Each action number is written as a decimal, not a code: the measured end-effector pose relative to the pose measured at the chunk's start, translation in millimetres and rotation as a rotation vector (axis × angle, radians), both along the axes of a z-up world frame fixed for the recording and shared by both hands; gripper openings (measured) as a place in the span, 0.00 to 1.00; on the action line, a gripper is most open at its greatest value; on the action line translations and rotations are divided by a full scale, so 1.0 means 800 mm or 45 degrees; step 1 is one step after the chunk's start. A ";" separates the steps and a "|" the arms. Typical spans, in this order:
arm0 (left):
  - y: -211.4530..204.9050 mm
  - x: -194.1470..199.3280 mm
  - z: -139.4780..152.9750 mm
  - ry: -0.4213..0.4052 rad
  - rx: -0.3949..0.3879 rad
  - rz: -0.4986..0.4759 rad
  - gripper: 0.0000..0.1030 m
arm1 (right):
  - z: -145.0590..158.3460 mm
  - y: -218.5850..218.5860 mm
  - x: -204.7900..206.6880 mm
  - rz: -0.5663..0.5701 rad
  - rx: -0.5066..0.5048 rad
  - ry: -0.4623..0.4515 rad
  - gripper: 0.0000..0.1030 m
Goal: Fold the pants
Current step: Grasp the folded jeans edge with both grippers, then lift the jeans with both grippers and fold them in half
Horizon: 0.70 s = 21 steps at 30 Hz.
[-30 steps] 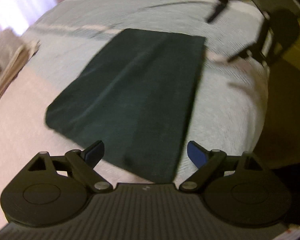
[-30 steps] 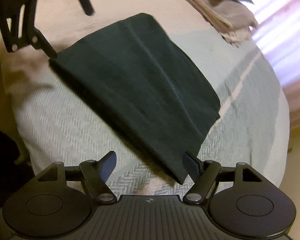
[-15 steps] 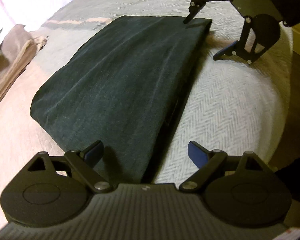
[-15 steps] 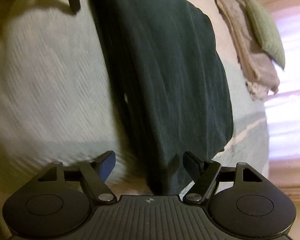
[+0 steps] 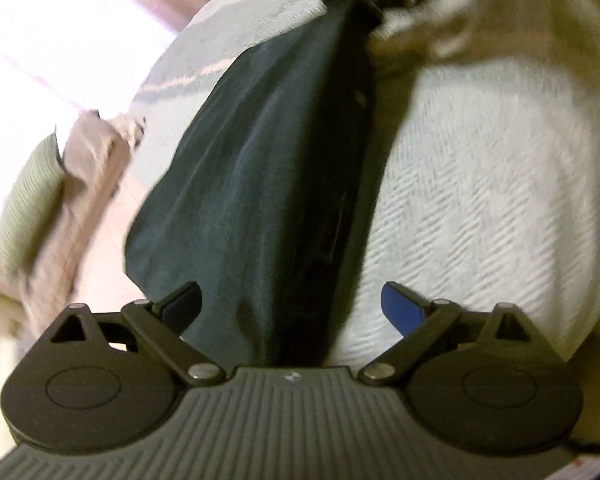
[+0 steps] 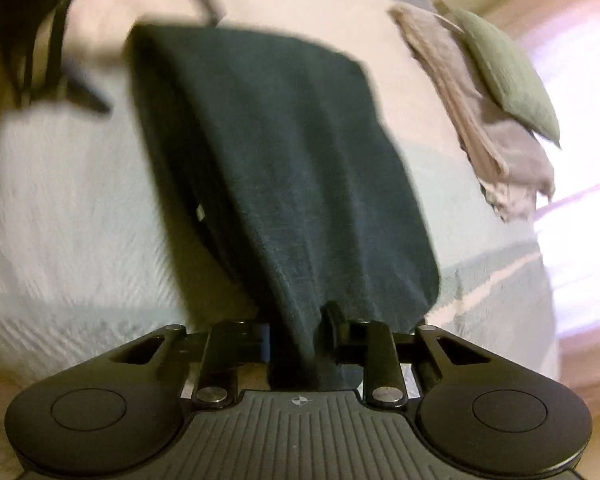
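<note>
Dark green folded pants [image 6: 284,168] lie on a pale herringbone bedspread [image 5: 480,208], one end caught between the closed fingers of the right gripper [image 6: 300,340], which clamp the near corner of the cloth. The left gripper [image 5: 292,308] stands with its fingers wide apart, the opposite end of the pants running between them, seemingly untouched, though the blur makes contact hard to judge. At the far side of the bed sit a green pillow [image 6: 508,76] and a crumpled beige blanket [image 6: 480,128].
</note>
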<state>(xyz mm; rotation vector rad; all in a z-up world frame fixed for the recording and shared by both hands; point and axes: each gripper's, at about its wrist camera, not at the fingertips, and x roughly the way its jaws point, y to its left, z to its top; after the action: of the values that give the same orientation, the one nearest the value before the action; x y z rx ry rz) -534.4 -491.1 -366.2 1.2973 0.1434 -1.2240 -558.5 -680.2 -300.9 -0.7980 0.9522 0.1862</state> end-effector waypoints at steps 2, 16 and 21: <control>-0.003 -0.001 -0.006 -0.072 0.017 -0.029 0.92 | 0.033 -0.009 0.018 -0.071 0.101 0.022 0.20; -0.016 0.041 0.033 -0.002 0.125 -0.110 0.26 | 0.047 0.008 -0.001 -0.152 0.147 0.074 0.25; -0.034 0.087 0.084 0.287 0.132 -0.060 0.23 | 0.014 0.035 -0.044 -0.149 0.042 -0.048 0.73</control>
<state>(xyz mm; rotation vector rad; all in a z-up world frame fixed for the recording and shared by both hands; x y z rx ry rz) -464.4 -518.7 -299.1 1.2545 0.3444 -1.4178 -593.6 -652.3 -290.0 -0.7108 0.9545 0.0850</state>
